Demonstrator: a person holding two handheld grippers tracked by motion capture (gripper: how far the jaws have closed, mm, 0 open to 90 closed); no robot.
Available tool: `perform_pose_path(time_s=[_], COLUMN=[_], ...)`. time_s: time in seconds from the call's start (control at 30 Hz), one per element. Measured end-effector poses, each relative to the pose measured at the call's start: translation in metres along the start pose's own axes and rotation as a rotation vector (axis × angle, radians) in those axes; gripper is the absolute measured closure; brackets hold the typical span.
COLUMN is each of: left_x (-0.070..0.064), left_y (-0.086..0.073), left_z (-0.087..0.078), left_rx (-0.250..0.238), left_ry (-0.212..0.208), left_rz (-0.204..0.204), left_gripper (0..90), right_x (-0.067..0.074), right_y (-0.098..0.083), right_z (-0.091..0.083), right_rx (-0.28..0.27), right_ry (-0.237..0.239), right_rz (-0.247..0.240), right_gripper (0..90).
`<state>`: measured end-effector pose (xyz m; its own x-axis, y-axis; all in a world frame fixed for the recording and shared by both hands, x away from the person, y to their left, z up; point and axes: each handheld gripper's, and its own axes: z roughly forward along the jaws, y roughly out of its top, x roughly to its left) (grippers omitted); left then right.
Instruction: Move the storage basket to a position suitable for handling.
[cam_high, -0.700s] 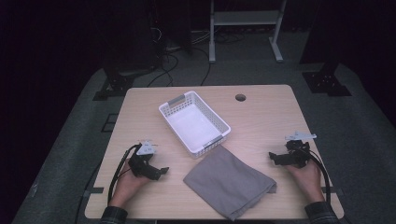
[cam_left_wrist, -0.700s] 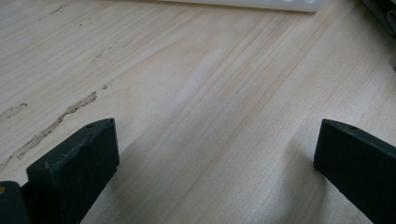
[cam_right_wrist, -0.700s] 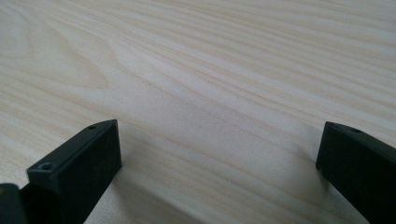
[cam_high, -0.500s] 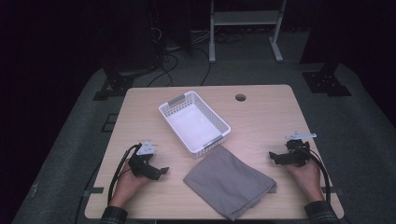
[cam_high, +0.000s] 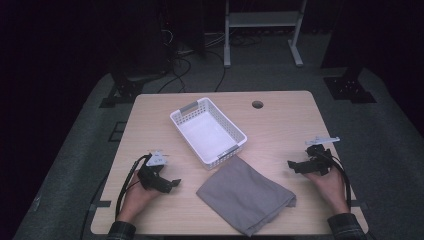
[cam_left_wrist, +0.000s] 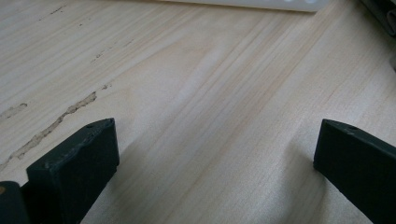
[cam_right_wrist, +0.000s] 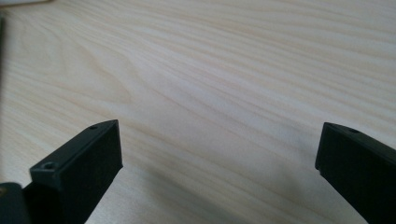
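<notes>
**Cloth lies between two open claws, a shade nearer the left**

While both claws rest low on the desk (cam_high: 280, 107) with jaws spread wide and nothing held, the grey cloth (cam_high: 245, 196) lies folded between them at the desk's near edge. Going from the left: the left claw (cam_high: 172, 184) sits near the near left corner and points toward the cloth, whose nearest corner is close by on its right. Next comes the white basket (cam_high: 208, 131), empty, just beyond the cloth at mid-desk; its near corner touches or nearly touches the cloth's far edge. The cloth's long axis runs slantwise, from the basket's near corner toward the near right of the desk. The right claw (cam_high: 291, 165) sits by the right edge, pointing inward, a little further from the cloth. My guess is the left claw reaches first. No brand, label or writing can be read anywhere
</notes>
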<state>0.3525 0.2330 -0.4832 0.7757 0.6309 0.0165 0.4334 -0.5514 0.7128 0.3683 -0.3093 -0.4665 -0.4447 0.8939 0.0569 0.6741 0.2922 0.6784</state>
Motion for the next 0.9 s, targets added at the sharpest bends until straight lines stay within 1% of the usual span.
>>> perform_pose_path(time_s=[0.13, 0.2, 0.3, 0.4, 0.47, 0.63, 0.7, 0.77, 0.9], left_x=[0.0, 0.0, 0.0, 0.0, 0.0, 0.0, 0.0, 0.0, 0.0], left_y=[0.0, 0.0, 0.0, 0.0, 0.0, 0.0, 0.0, 0.0, 0.0], left_z=[0.0, 0.0, 0.0, 0.0, 0.0, 0.0, 0.0, 0.0, 0.0], left_rx=[0.001, 0.0, -0.001, 0.0, -0.001, 0.0, 0.0, 0.0, 0.0], left_ry=[0.0, 0.0, 0.0, 0.0, 0.0, 0.0, 0.0, 0.0, 0.0], left_rz=[0.001, 0.0, 0.0, 0.0, -0.001, 0.0, 0.0, 0.0, 0.0], left_gripper=[0.0, 0.0, 0.0, 0.0, 0.0, 0.0, 0.0, 0.0, 0.0], right_x=[0.003, 0.005, 0.007, 0.01, 0.014, 0.025, 0.029, 0.032, 0.035], right_y=[0.007, 0.011, 0.017, 0.024, 0.029, 0.04, 0.044, 0.047, 0.053], right_z=[-0.003, -0.004, -0.006, -0.007, -0.006, -0.004, -0.003, -0.002, -0.002], right_rx=[-0.015, -0.018, -0.031, -0.038, -0.039, -0.051, -0.047, -0.052, -0.054], right_ry=[0.02, 0.026, 0.048, 0.061, 0.07, 0.094, 0.105, 0.113, 0.128], right_rz=[-0.007, -0.025, -0.022, -0.024, -0.041, -0.058, -0.068, -0.078, -0.082], right_gripper=[0.0, 0.0, 0.0, 0.0, 0.0, 0.0, 0.0, 0.0, 0.0])
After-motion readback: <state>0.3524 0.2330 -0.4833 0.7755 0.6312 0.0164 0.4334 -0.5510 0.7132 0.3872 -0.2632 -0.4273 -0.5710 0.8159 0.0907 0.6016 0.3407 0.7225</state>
